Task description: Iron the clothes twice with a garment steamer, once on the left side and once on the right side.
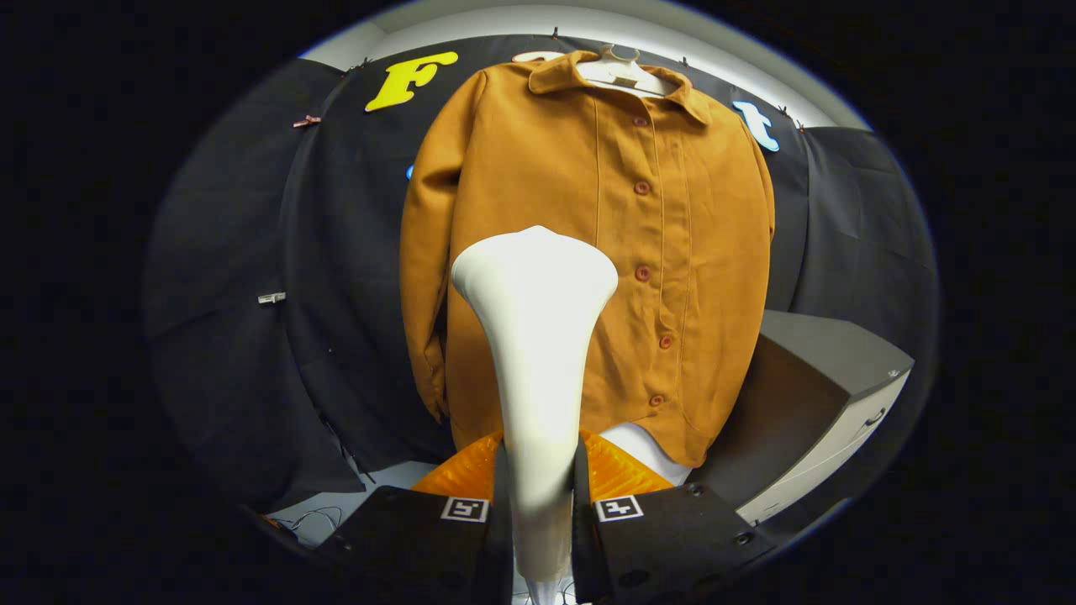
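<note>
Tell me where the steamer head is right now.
In the gripper view, the steamer is clamped in the gripper, its head raised before the hanging jacket's lower front, left of the buttons.

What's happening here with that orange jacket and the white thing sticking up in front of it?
A hand-held pair of tongs is shut on the handle of a white garment steamer, one finger on each side. The steamer's wide head points at an orange-brown button-up jacket hanging on a white hanger against the black cloth wall. The head sits in front of the jacket's lower middle, beside the row of buttons; whether it touches the fabric cannot be told. A grey cabinet stands beside the jacket.
</note>
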The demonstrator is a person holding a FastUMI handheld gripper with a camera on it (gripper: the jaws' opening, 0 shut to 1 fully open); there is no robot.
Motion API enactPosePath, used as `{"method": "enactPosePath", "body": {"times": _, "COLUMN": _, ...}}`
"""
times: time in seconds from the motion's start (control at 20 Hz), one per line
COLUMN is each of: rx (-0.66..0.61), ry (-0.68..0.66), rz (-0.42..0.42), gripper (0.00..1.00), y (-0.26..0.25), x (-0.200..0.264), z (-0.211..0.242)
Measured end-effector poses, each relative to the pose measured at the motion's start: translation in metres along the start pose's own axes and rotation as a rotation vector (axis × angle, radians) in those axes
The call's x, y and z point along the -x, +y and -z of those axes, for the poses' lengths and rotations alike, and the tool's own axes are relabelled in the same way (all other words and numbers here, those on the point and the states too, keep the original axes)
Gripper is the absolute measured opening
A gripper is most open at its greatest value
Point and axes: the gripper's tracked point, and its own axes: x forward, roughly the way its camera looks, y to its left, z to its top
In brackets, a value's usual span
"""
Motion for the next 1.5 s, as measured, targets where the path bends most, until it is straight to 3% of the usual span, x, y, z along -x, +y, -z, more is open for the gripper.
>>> {"method": "enactPosePath", "body": {"times": 0.95, "rx": -0.057, "ry": -0.136, "rz": 0.038, "gripper": 0.31, "y": -0.071, "x": 0.055, "z": -0.153}}
{"method": "enactPosePath", "body": {"times": 1.5, "rx": -0.077, "ry": -0.171, "rz": 0.046, "gripper": 0.31, "y": -0.101, "x": 0.091, "z": -0.204}}
